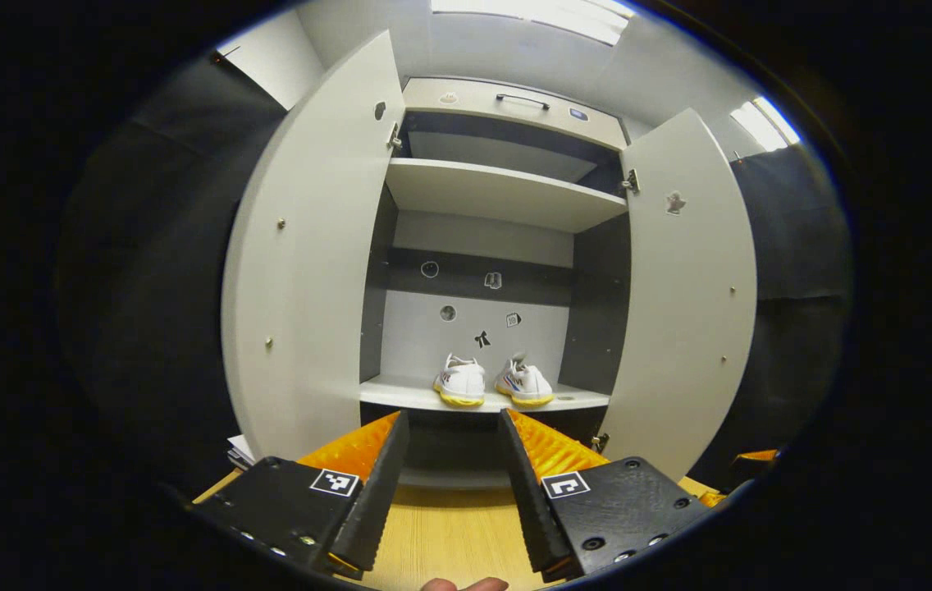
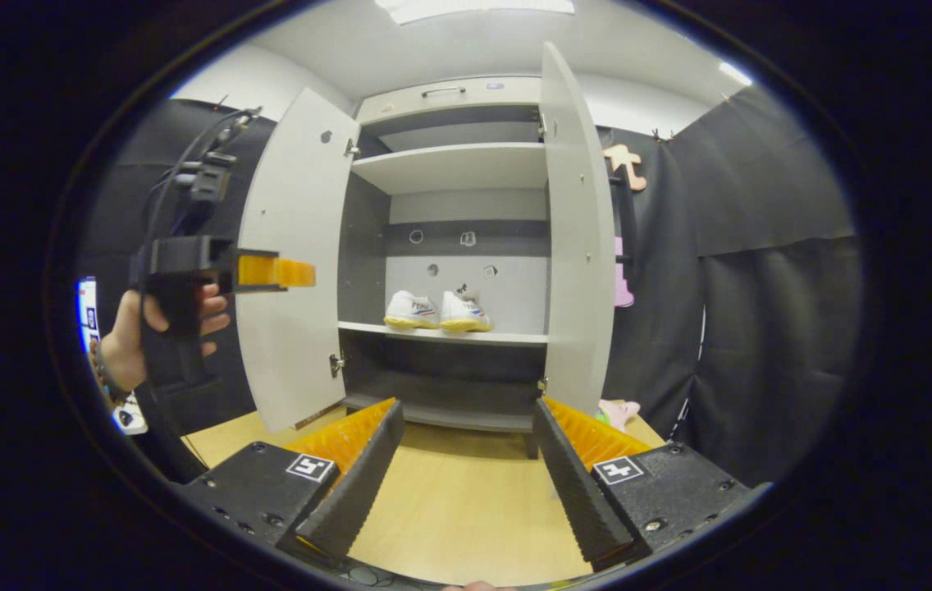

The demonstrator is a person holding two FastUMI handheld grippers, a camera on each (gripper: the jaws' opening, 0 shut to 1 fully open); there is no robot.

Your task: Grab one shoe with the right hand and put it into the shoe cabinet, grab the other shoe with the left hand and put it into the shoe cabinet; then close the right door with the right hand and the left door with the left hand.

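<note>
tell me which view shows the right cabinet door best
The left gripper view: the right door stands open with its broad inner face turned to the camera, hinges and screws visible. In the right gripper view the same door is seen nearly edge-on, a narrow strip beside the shoes.

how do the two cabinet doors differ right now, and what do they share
In the right gripper view, the pale grey left door shows its broad inner face, while the pale grey right door is seen nearly edge-on. The left claw hovers in front of the left door; nothing is near the right door. Both stand wide open, hinged to the same cabinet.
</note>
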